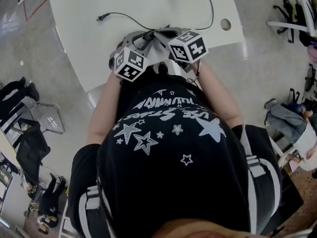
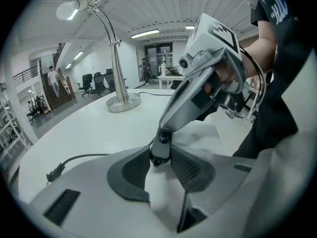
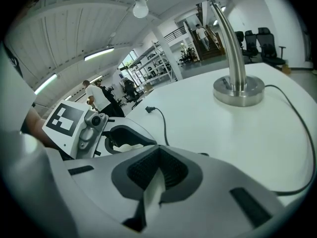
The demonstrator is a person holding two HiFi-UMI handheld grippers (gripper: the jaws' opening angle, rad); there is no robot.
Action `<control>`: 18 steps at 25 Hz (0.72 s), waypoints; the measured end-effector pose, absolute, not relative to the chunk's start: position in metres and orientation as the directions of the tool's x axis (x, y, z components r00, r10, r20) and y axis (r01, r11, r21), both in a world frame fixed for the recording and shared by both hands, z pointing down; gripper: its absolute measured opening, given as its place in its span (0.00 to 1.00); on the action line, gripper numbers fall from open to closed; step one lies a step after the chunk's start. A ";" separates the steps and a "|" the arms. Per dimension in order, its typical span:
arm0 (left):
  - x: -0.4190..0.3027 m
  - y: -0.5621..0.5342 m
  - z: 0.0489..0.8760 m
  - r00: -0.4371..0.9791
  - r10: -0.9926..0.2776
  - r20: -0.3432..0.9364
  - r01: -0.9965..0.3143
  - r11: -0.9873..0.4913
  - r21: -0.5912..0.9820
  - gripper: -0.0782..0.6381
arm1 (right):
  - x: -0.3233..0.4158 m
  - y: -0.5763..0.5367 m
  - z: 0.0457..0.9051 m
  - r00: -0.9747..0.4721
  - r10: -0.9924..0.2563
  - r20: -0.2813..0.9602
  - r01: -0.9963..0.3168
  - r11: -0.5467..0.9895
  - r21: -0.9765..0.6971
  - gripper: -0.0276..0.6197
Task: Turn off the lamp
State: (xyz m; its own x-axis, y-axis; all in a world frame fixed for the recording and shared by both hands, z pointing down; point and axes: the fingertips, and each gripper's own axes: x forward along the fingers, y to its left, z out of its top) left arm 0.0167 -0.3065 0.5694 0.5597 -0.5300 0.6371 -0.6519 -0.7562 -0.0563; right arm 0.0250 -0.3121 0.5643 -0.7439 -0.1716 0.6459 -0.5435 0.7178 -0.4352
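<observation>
Well, the person stands hard against the near edge of the white bench [image 1: 79, 14], with both tools held close in front of a black star-printed shirt [image 1: 168, 133] and tilted down at the bench top. The left tool [image 2: 159, 163] has its jaws apart, with bare bench showing through the gap. The nose of the right tool sits at the far ends of the left tool's pads [image 2: 134, 170], though I cannot tell whether it touches them. The right tool [image 3: 158, 152] has its own jaws drawn together at the tips, with nothing between them. A hand [image 2: 229, 77] is wrapped round its grip.

The lamp [image 3: 237, 53] stands well apart from both tools, at the far side of the bench. It is upright on a round metal base [image 3: 238, 90], and its curved stem arches over to a bare bulb [image 3: 140, 8] hanging high above the bench. I cannot say whether the bulb is glowing. A dark cord [image 3: 299, 133] runs across the bench top and ends in a plug [image 1: 102, 18] lying loose on the surface, nearer the left tool
</observation>
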 end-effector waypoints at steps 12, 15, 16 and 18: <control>0.012 -0.308 0.569 0.522 -0.541 0.659 -0.702 -0.711 -0.027 0.31 | 0.027 -0.309 0.528 -0.796 -0.215 0.566 -0.522 0.716 -0.463 0.05; 0.012 -0.308 0.565 0.524 -0.549 0.651 -0.709 -0.705 -0.025 0.31 | 0.036 -0.306 0.520 -0.802 -0.234 0.549 -0.525 0.715 -0.461 0.05; 0.012 -0.308 0.564 0.523 -0.556 0.646 -0.710 -0.704 -0.031 0.31 | 0.040 -0.303 0.518 -0.803 -0.241 0.545 -0.527 0.713 -0.462 0.05; 0.013 -0.306 0.563 0.515 -0.570 0.640 -0.714 -0.698 -0.047 0.32 | 0.049 -0.298 0.516 -0.801 -0.252 0.542 -0.535 0.707 -0.462 0.05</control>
